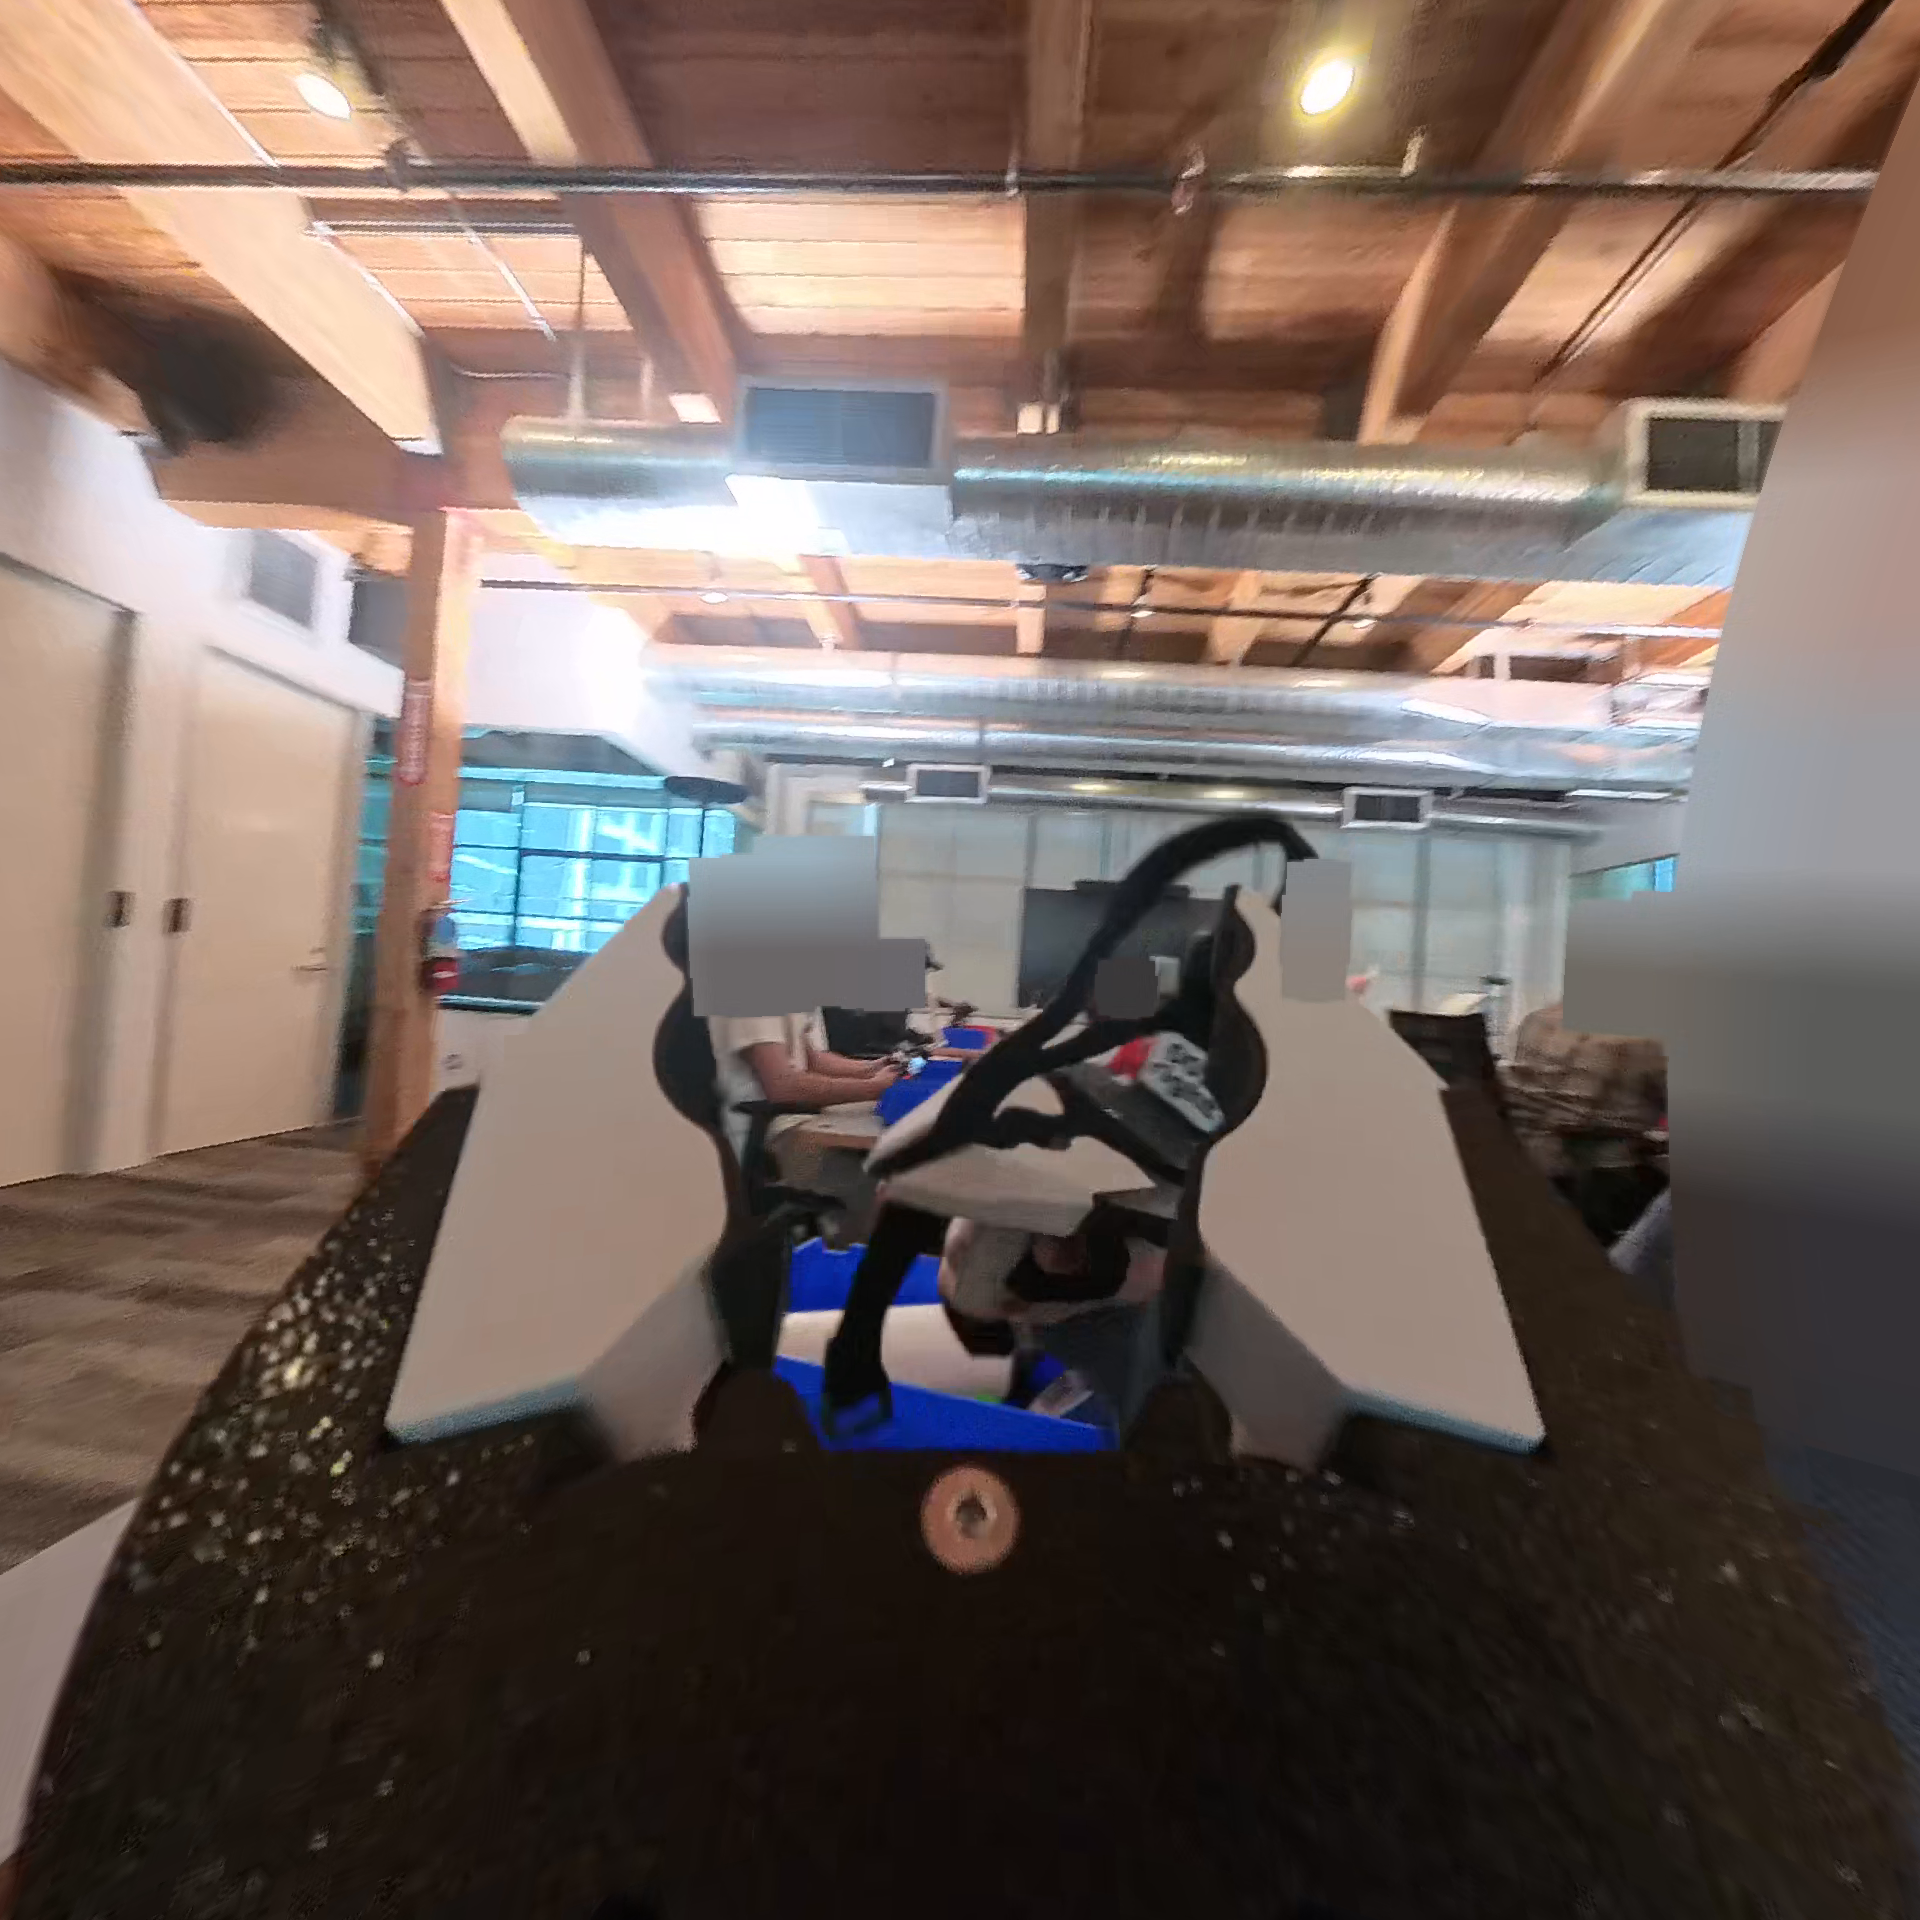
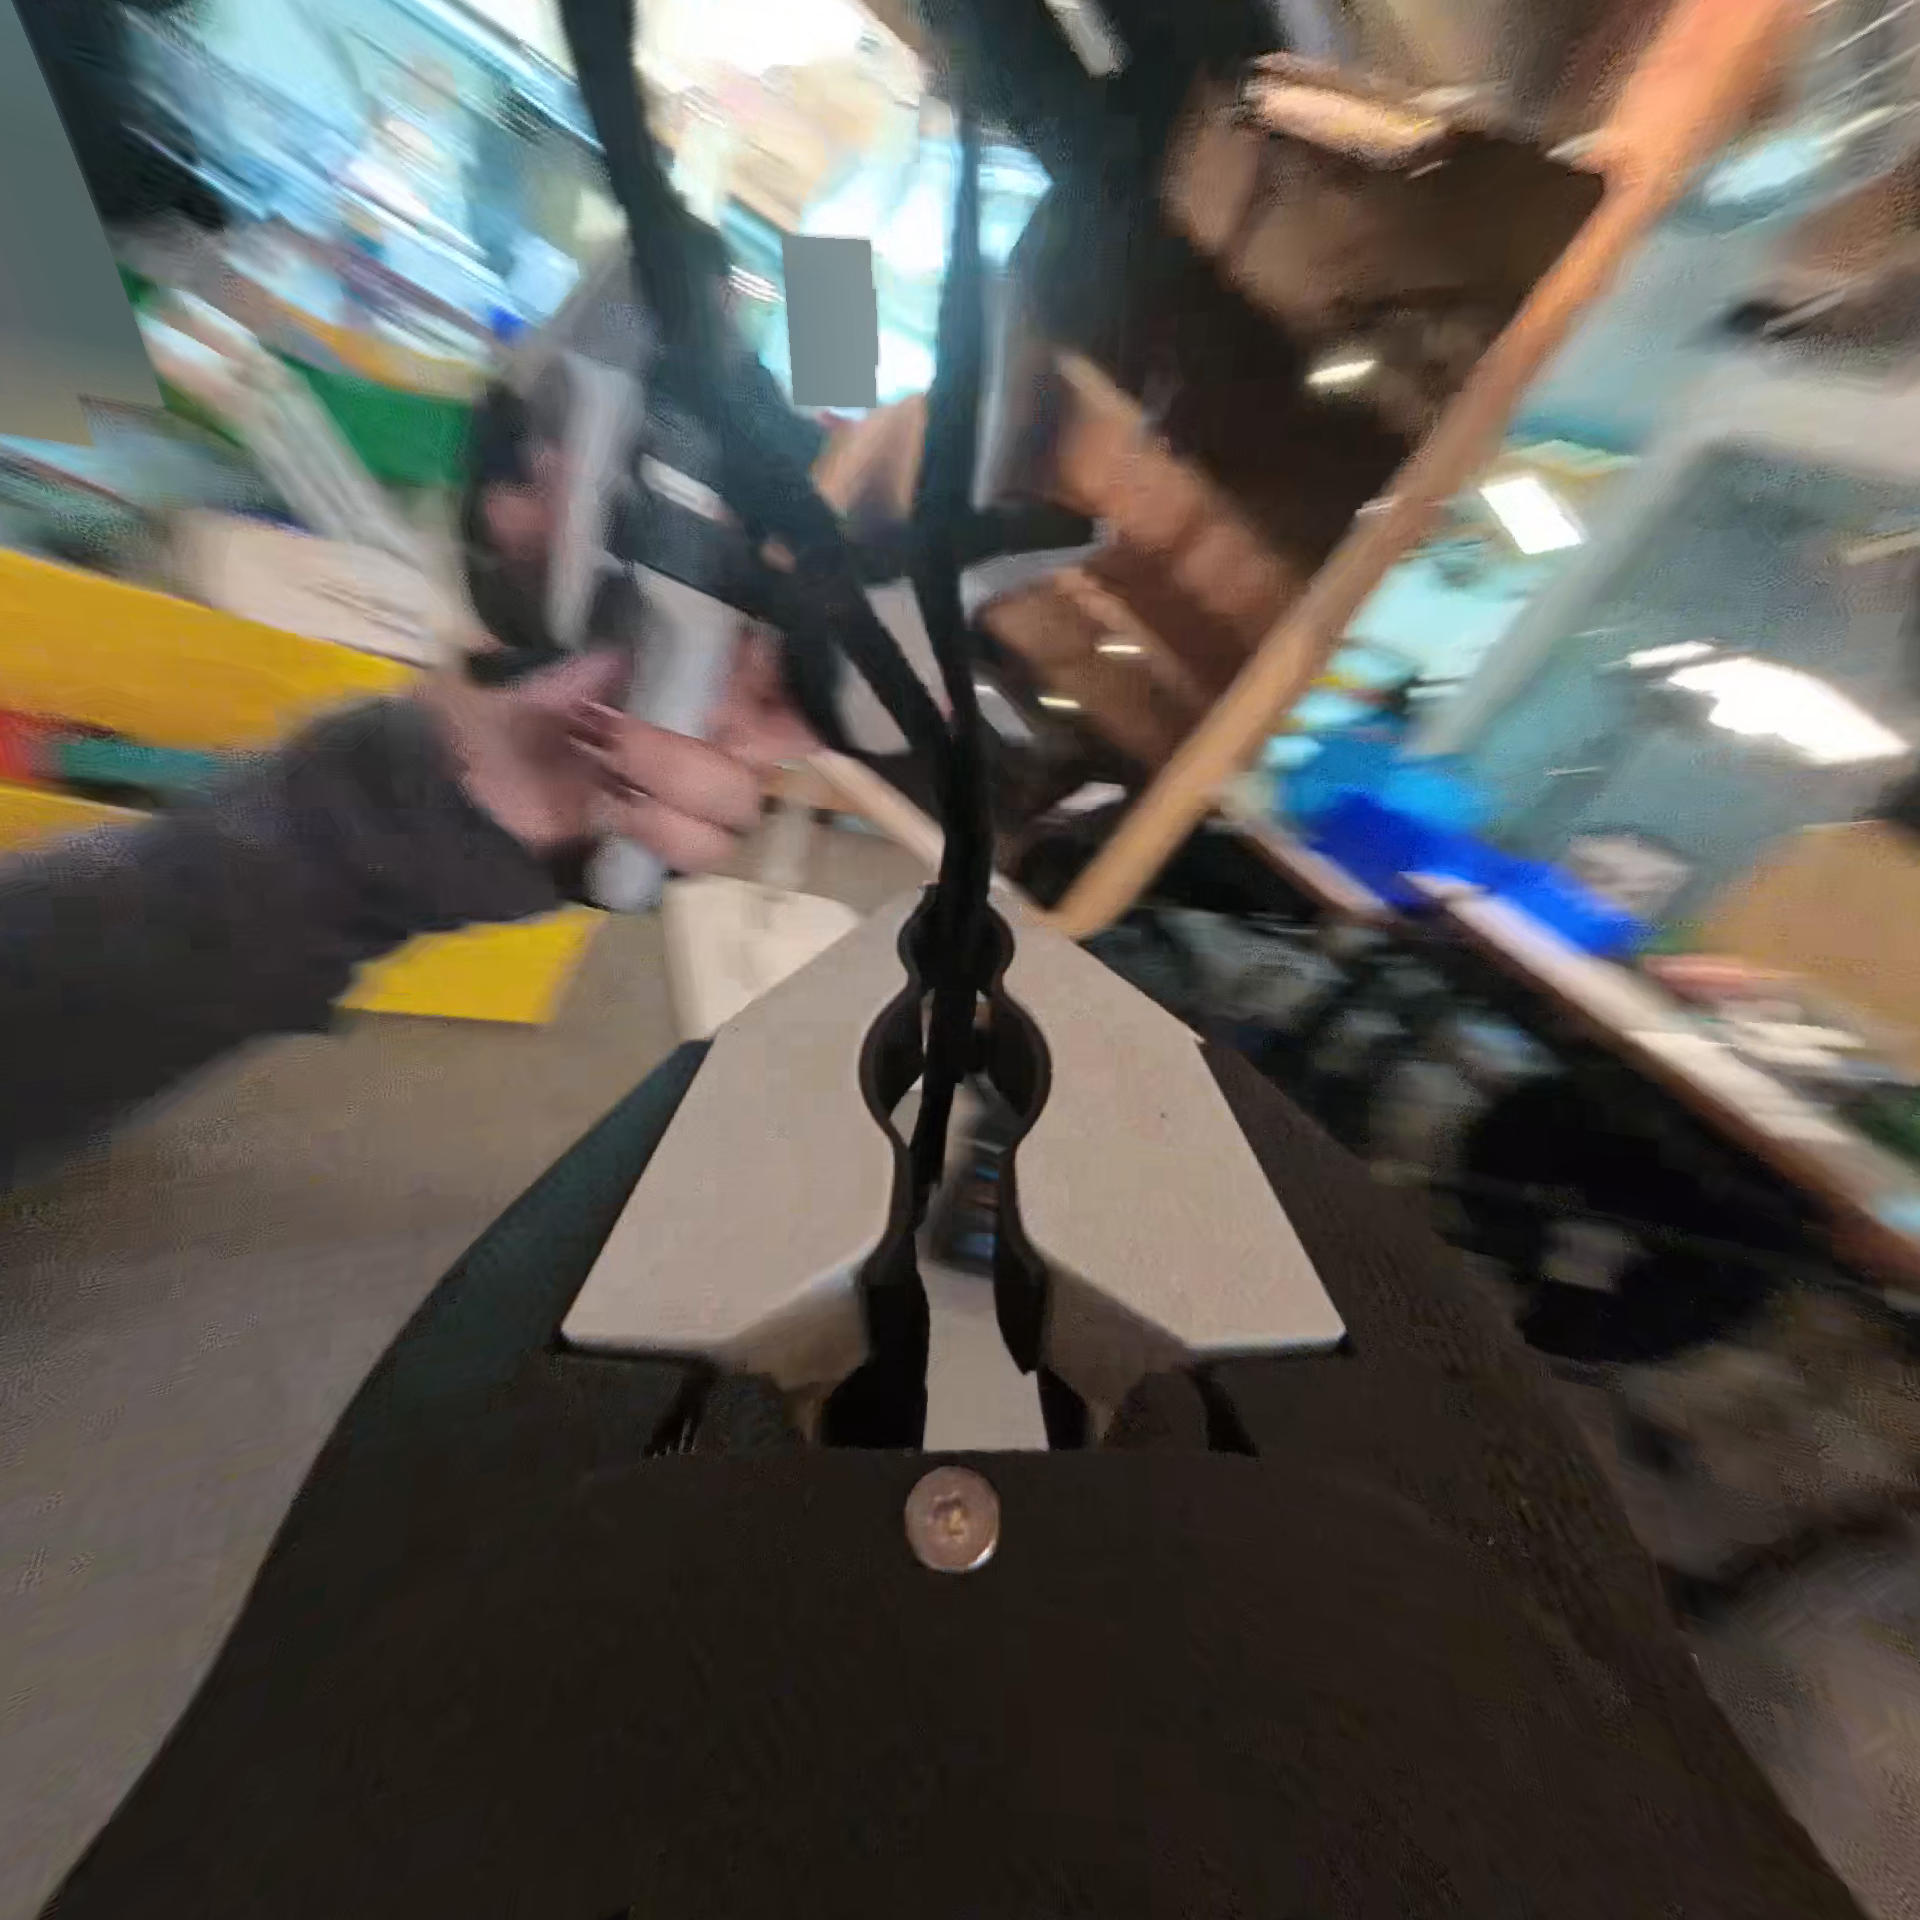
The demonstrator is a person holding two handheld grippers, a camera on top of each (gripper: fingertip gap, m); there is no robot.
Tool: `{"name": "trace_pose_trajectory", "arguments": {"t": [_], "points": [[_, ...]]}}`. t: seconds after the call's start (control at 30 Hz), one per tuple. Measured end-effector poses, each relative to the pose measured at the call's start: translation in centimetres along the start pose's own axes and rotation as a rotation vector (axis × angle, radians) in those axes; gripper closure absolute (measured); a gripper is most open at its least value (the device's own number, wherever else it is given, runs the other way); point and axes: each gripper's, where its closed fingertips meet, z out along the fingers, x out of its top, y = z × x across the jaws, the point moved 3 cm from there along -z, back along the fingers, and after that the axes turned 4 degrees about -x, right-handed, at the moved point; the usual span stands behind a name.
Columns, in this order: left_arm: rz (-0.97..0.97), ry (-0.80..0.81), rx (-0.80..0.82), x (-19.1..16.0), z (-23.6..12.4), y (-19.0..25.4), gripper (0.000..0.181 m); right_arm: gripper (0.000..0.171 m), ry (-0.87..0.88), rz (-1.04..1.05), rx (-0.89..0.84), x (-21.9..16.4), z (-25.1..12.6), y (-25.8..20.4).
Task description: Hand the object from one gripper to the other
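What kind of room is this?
Probably an open office or workshop: people sit at desks, blue bins lie about, and metal air ducts run under a wooden ceiling.

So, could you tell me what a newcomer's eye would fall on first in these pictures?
Probably the black strap, pinched between the shut right tongs and running up and away from them. In the left wrist view, the left tongs stand wide open, with the strap looping in the gap between them, under a wooden beamed ceiling.
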Motion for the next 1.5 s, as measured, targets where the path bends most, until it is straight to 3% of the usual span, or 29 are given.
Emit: {"name": "trace_pose_trajectory", "arguments": {"t": [0.03,0.2,0.23,0.3,0.4,0.5,0.53,0.57,0.7,0.83,0.97,1.07,1.13,1.23,1.37,1.5], "points": [[0.028,-0.018,0.021,0.1,0.0,0.1,0.082,0.169,-0.015,-0.102,-0.105,-0.1,-0.1,0.9],[0.089,-0.332,0.130,-2.8,0.9,0.5,0.063,0.168,0.084,-0.743,-0.521,2.2,-1.0,2.2],[0.009,-0.406,0.170,-3.8,0.8,0.2,0.071,0.169,0.102,-0.874,-0.583,2.7,-1.2,1.9],[-0.213,-0.488,0.100,-5.6,0.9,1.2,0.074,0.168,0.109,-1.074,-0.669,3.1,-1.4,1.5],[-0.340,-0.479,0.007,-6.5,1.4,1.7,0.106,0.168,0.122,-1.224,-0.712,3.1,-1.4,0.8],[-0.334,-0.506,-0.071,-7.2,1.6,2.3,0.166,0.168,0.170,-1.259,-0.702,3.3,-1.5,-0.1],[-0.327,-0.503,-0.127,-7.2,1.8,3.0,0.177,0.167,0.165,-1.257,-0.701,3.3,-1.5,0.0],[-0.301,-0.508,-0.139,-7.2,1.9,3.2,0.178,0.165,0.162,-1.249,-0.692,3.2,-1.4,0.0],[-0.037,-0.438,-0.047,-6.1,2.1,1.8,0.179,0.123,0.214,-0.966,-0.523,2.6,-1.3,0.1],[0.247,-0.328,-0.047,-4.4,1.5,1.6,0.179,0.121,0.405,-0.434,-0.295,4.2,-3.3,0.5],[0.375,-0.292,-0.170,-4.6,1.5,3.4,0.179,0.119,0.435,0.297,0.149,4.9,-3.8,0.9],[0.374,-0.340,-0.196,-5.9,1.8,3.4,0.179,0.120,0.482,0.614,0.515,5.7,-4.6,-0.5],[0.355,-0.328,-0.222,-6.1,2.1,3.7,0.179,0.130,0.493,0.669,0.591,5.8,-4.7,-0.9],[0.362,-0.336,-0.239,-6.4,2.1,3.9,0.179,0.146,0.449,0.616,0.504,5.4,-4.0,-0.8],[0.388,-0.364,-0.255,-6.6,2.0,4.3,0.178,0.149,0.388,0.587,0.487,5.1,-3.9,-1.0],[0.389,-0.361,-0.266,-6.5,2.0,4.6,0.179,0.170,0.404,0.554,0.482,5.5,-4.2,-1.2]]}}
